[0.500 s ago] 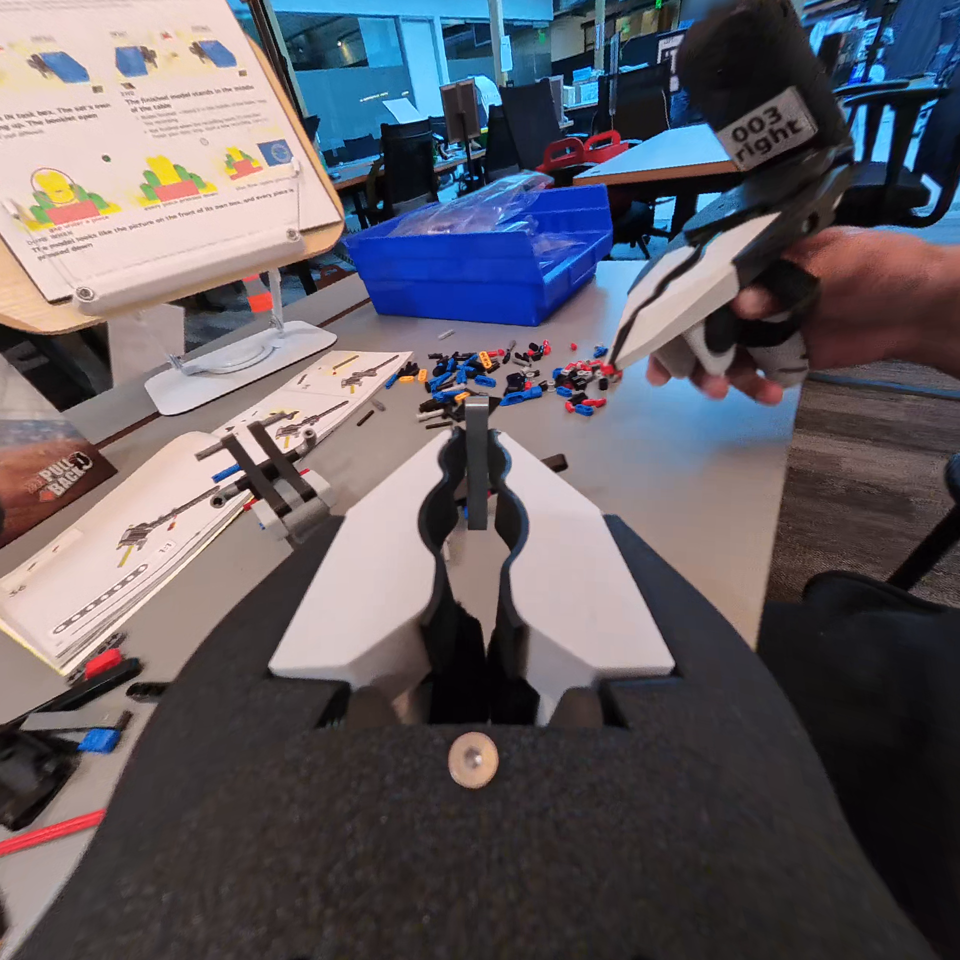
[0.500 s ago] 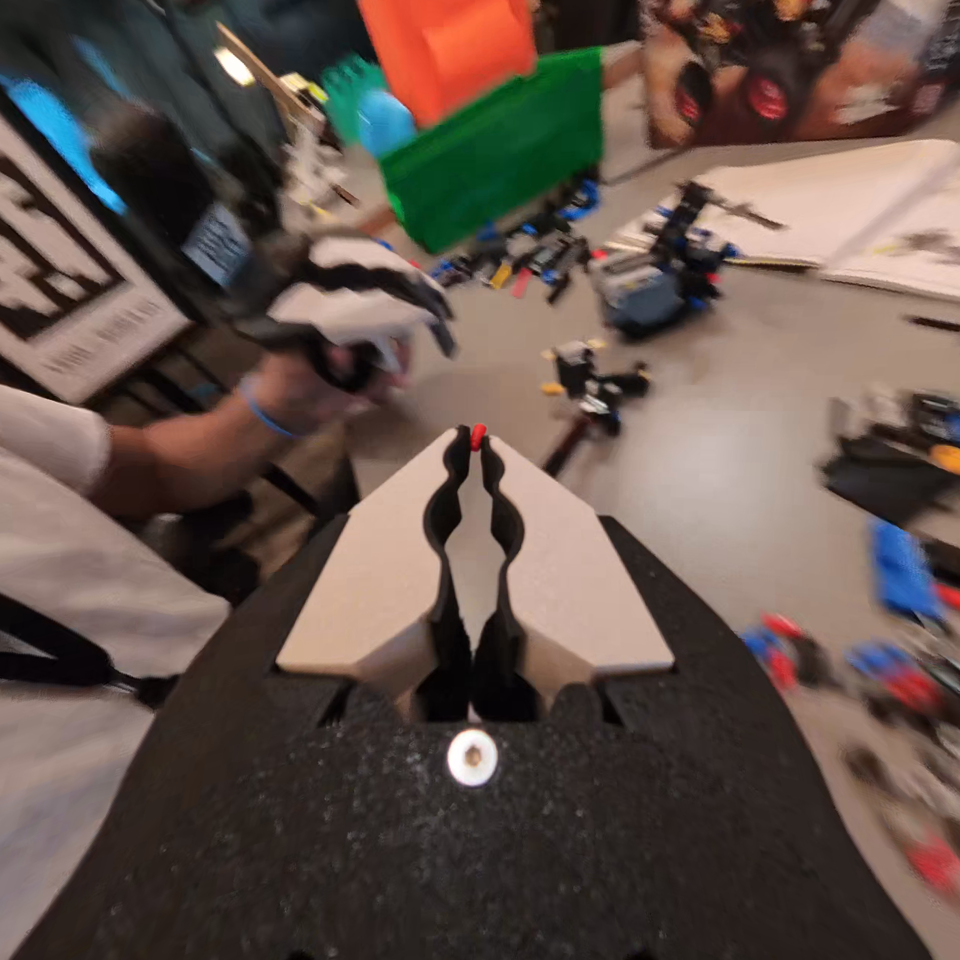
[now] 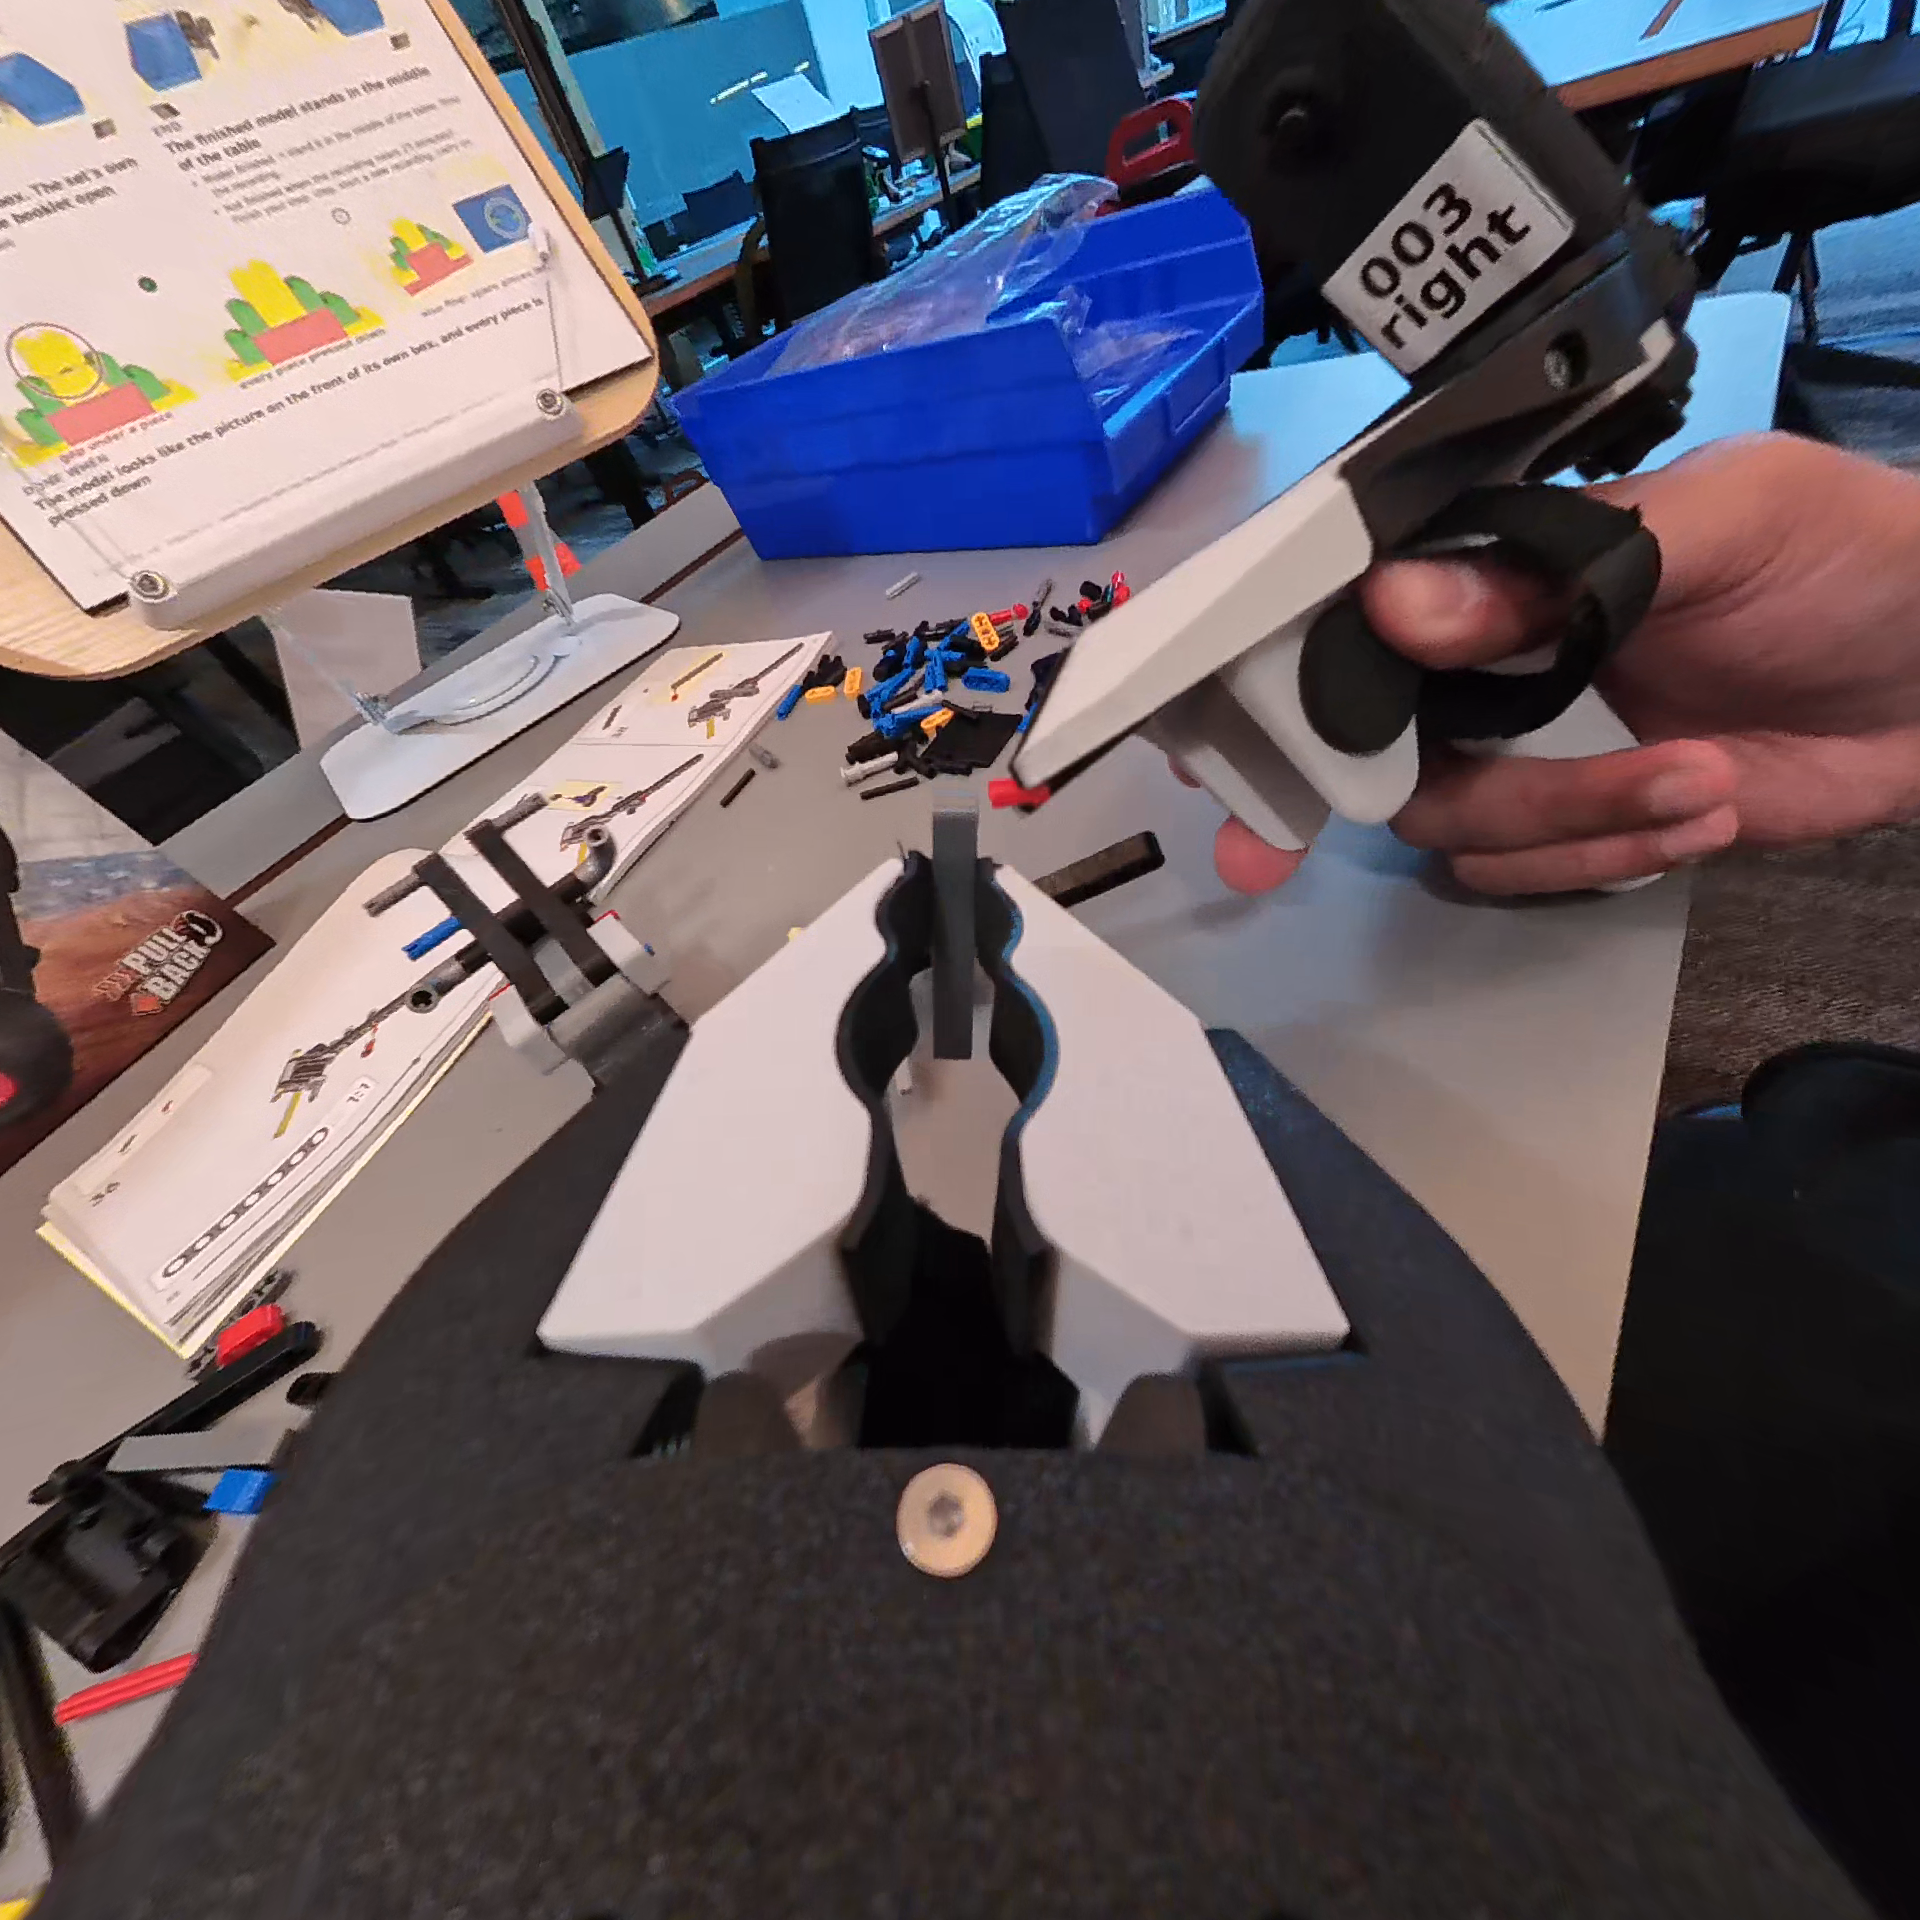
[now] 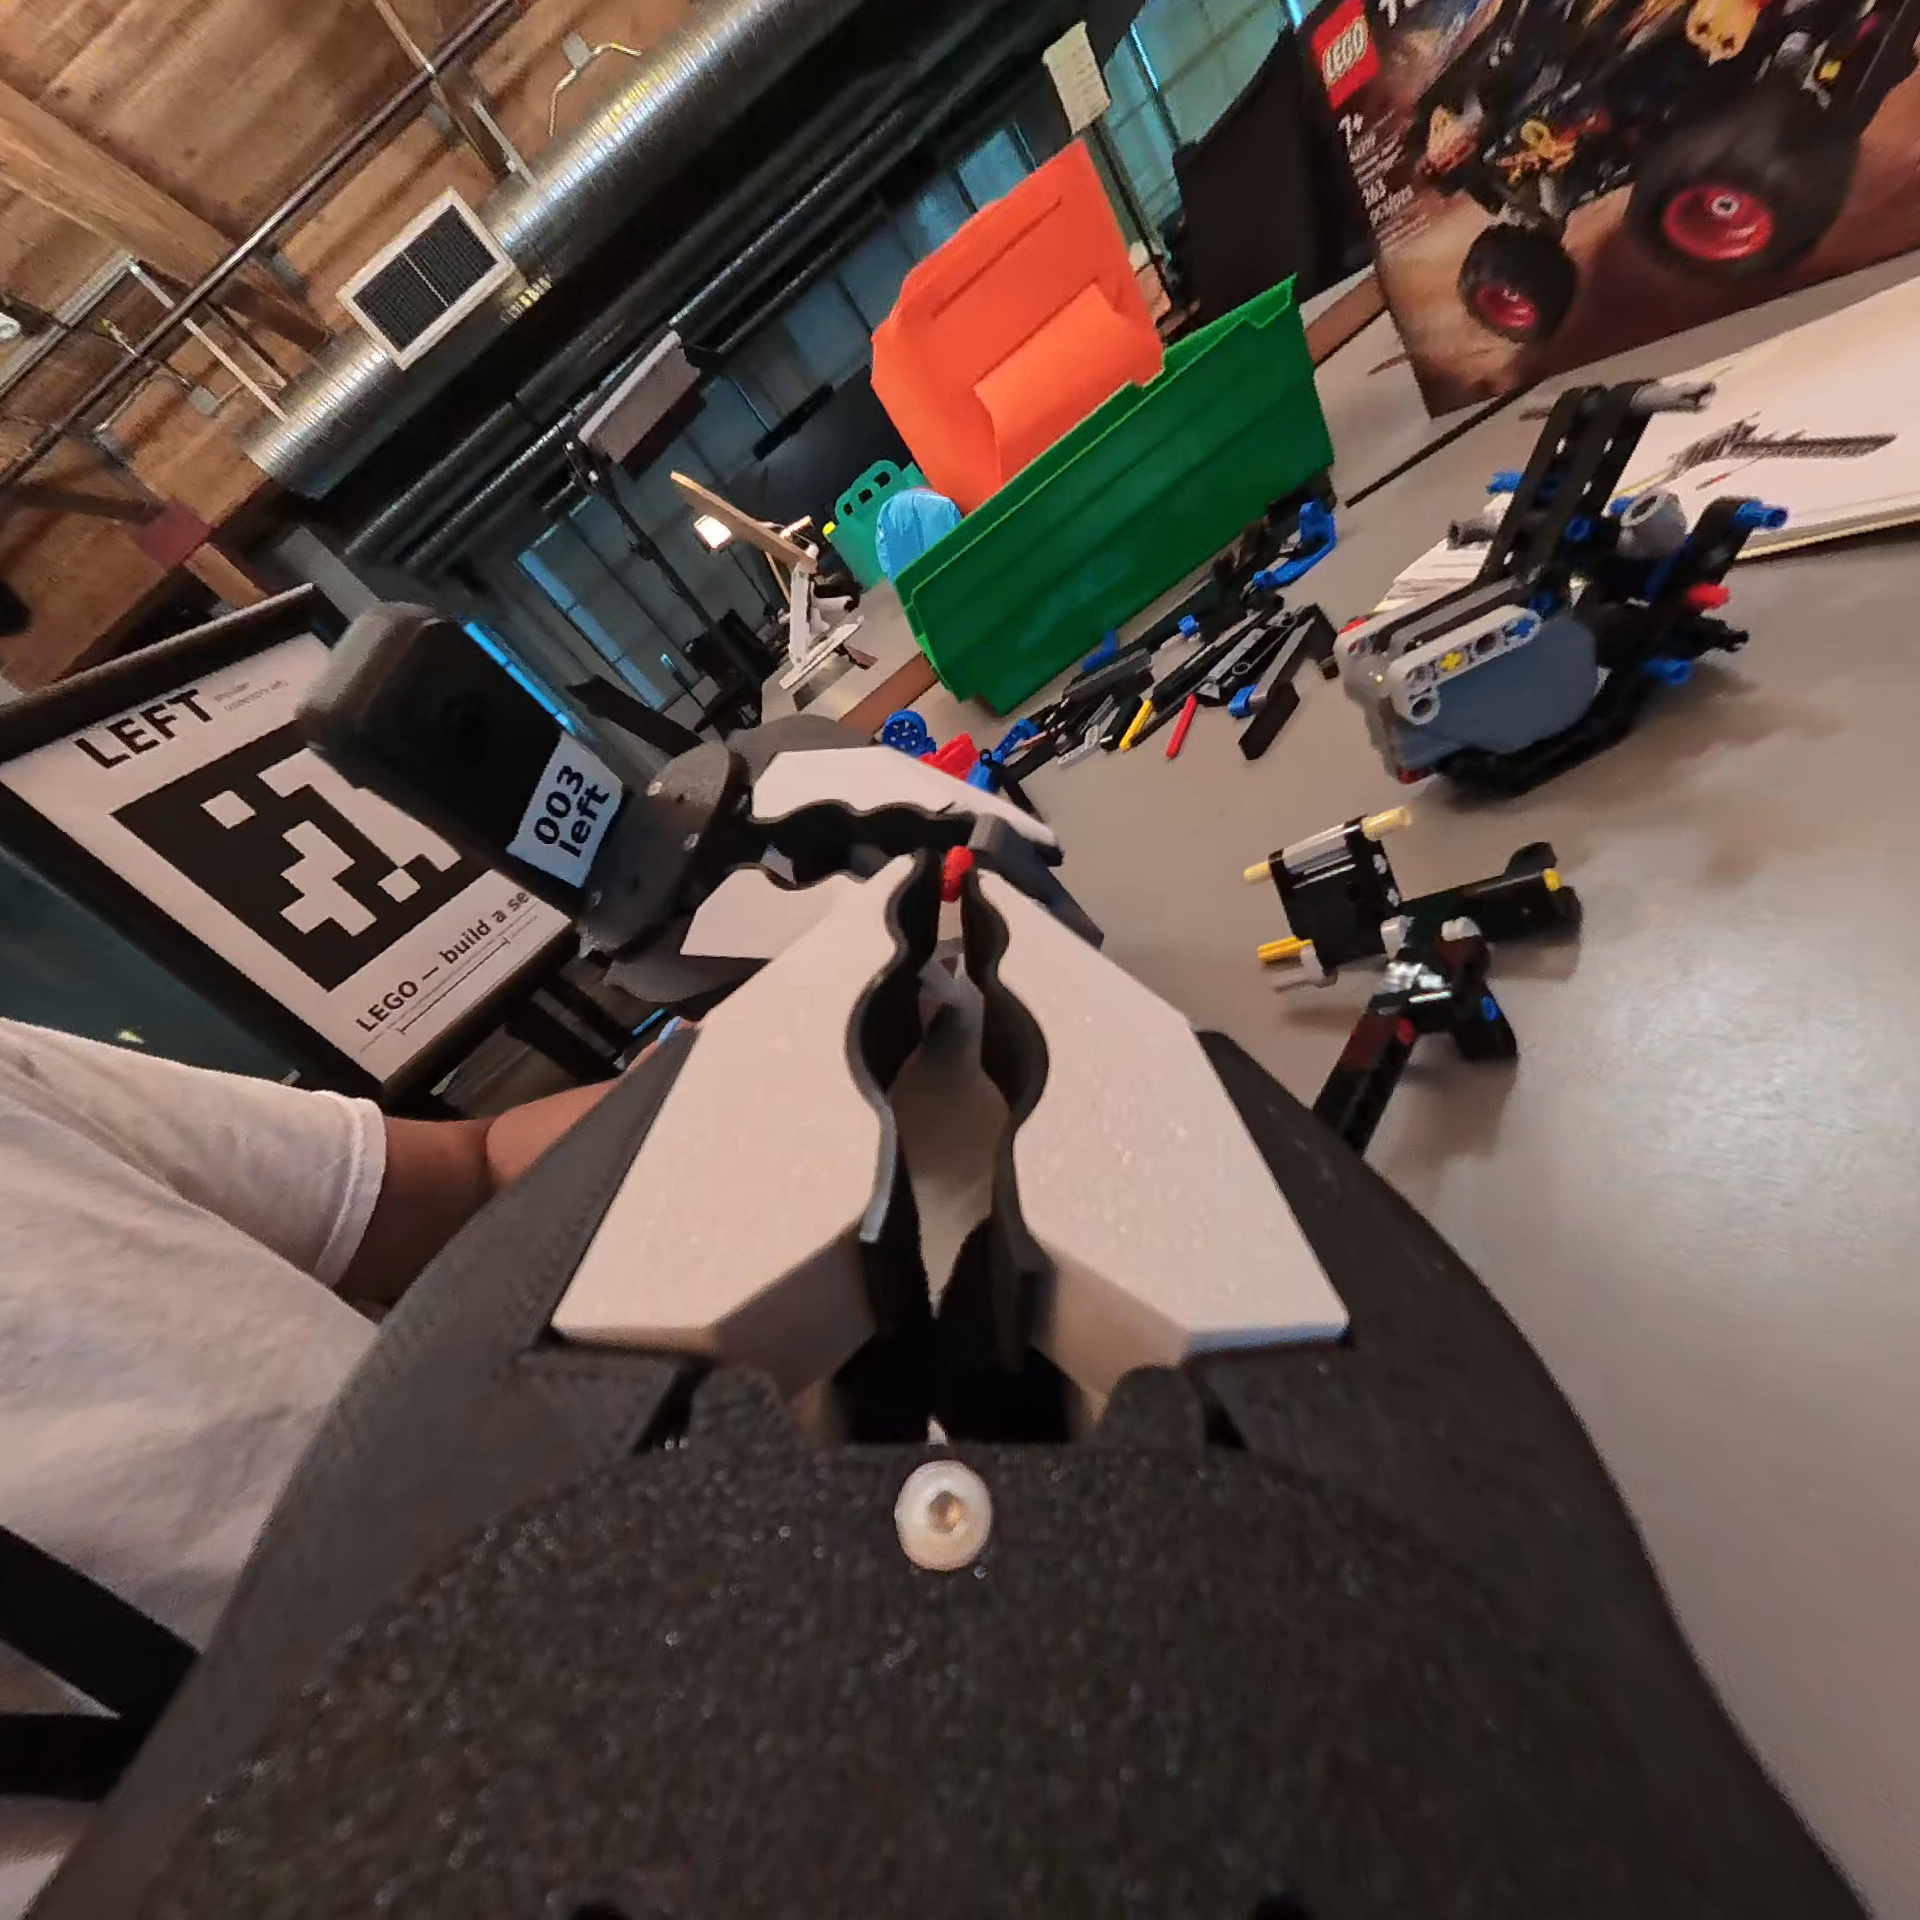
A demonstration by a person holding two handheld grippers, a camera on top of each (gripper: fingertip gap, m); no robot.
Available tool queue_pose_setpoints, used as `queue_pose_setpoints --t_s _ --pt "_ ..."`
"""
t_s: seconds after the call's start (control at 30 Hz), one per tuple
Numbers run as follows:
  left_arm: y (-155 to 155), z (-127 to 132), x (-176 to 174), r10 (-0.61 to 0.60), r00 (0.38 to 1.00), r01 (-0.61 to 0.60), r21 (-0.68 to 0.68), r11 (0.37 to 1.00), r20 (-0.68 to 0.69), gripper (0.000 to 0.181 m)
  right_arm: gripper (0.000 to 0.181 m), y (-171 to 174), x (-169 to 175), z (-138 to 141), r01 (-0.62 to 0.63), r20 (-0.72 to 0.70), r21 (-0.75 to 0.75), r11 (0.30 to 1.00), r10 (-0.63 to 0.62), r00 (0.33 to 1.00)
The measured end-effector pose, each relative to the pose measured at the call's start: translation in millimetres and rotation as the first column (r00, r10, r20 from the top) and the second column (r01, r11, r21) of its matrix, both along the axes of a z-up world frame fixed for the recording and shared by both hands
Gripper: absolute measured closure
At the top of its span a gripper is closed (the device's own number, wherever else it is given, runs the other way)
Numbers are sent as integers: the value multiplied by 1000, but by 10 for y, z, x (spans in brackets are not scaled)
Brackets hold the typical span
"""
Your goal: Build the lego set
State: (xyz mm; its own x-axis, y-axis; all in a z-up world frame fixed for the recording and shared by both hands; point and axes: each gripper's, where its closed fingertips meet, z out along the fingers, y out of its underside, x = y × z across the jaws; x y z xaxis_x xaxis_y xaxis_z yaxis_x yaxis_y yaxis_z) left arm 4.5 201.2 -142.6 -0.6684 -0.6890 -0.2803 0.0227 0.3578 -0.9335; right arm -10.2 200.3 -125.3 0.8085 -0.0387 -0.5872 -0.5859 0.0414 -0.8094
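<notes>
2 grippers in play, both held above the grey table [image 3: 1403, 1039]. Left gripper [image 3: 954, 883] clamped on 1 dark grey beam [image 3: 954, 935], upright between the tips and sticking out past them. Right gripper [image 3: 1023, 779] pinched tight on 1 small red pin [image 3: 1003, 795] – its tip just beside the top of the beam, contact not clear; same pin [image 4: 954, 864] seen at the right gripper's [image 4: 948, 883] tips, left gripper [image 4: 966, 831] just beyond. 1 hand [image 3: 1714, 665] around the right handle. Far on the table: 1 blue bin [image 3: 977, 416], with a scatter of loose small pieces [image 3: 935, 686] nearer – too many to count. Left: 1 open instruction booklet [image 3: 260, 1122] with 1 partial black-and-grey assembly [image 3: 551, 966] resting on it. In the right wrist view: 1 green bin [image 4: 1122, 520], 1 larger grey-and-blue chassis [image 4: 1507, 665], 1 small black sub-assembly [image 4: 1392, 935].
</notes>
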Motion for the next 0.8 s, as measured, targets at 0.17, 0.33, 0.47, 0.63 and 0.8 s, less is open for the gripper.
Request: queue_pose_setpoints --t_s 0.17,0.33,0.47,0.63,0.8 --pt "1 -19 2 13 1000 -14 28 1000 13 175 178 26 19 -73 23 6 -53 998 -23 1000" --pt "5 -49 17 36 999 -38 69 997 28 175 178 19 45 -87 56 18 -64 996 -55 998" --pt "1 -74 22 55 997 -61 113 992 50 175 179 10 71 -89 94 50 -72 993 -91 995" --pt "-25 -64 8 39 999 -39 53 998 -4 175 179 -1 73 -66 158 137 -90 983 -145 980" --pt "-28 -84 48 70 997 -69 46 997 -31 175 178 -8 114 -92 185 131 -107 977 -171 977"
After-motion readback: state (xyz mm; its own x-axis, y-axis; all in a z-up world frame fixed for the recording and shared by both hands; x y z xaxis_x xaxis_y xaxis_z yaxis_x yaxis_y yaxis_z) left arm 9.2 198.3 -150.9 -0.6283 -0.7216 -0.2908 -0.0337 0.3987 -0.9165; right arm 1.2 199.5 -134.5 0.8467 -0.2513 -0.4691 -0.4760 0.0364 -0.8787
